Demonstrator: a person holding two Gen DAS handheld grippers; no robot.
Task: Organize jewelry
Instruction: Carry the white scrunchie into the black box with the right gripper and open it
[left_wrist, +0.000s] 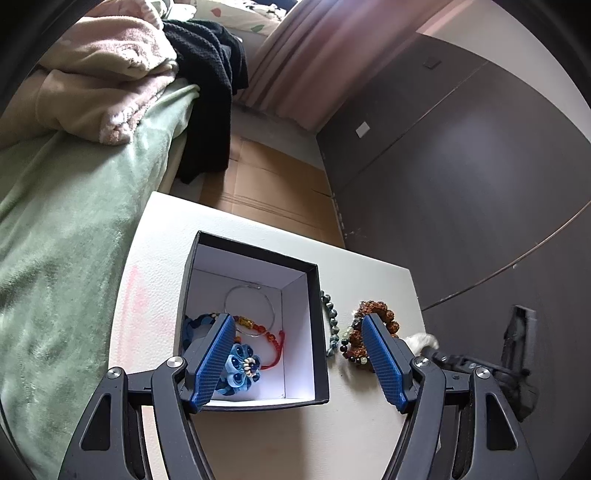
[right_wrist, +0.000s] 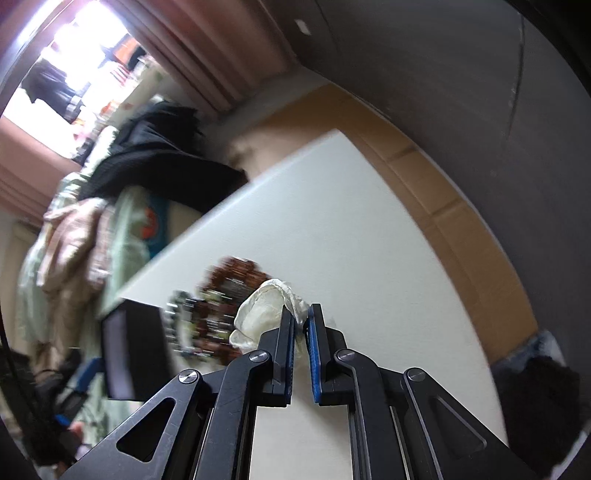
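A black box (left_wrist: 320, 332) with a white inside stands on the white table (left_wrist: 155, 266). It holds a blue fabric flower piece (left_wrist: 240, 369), a red cord bracelet (left_wrist: 275, 338) and a thin silver hoop (left_wrist: 249, 310). My left gripper (left_wrist: 299, 323) is open above the box's right wall. To the right of the box lie a green bead strand (left_wrist: 330, 321) and brown bead bracelets (left_wrist: 378, 312). My right gripper (right_wrist: 301, 310) is shut on a white fabric piece (right_wrist: 262, 310) beside the blurred bracelets (right_wrist: 229, 291) and the box (right_wrist: 133, 350); the piece also shows in the left wrist view (left_wrist: 421, 341).
A bed with a green blanket (left_wrist: 62, 221), pink towels (left_wrist: 99, 74) and a black garment (left_wrist: 210, 92) lies left of the table. Cardboard (left_wrist: 266, 184) covers the floor beyond. A dark cabinet wall (left_wrist: 461, 166) stands at the right. The right wrist view is motion-blurred.
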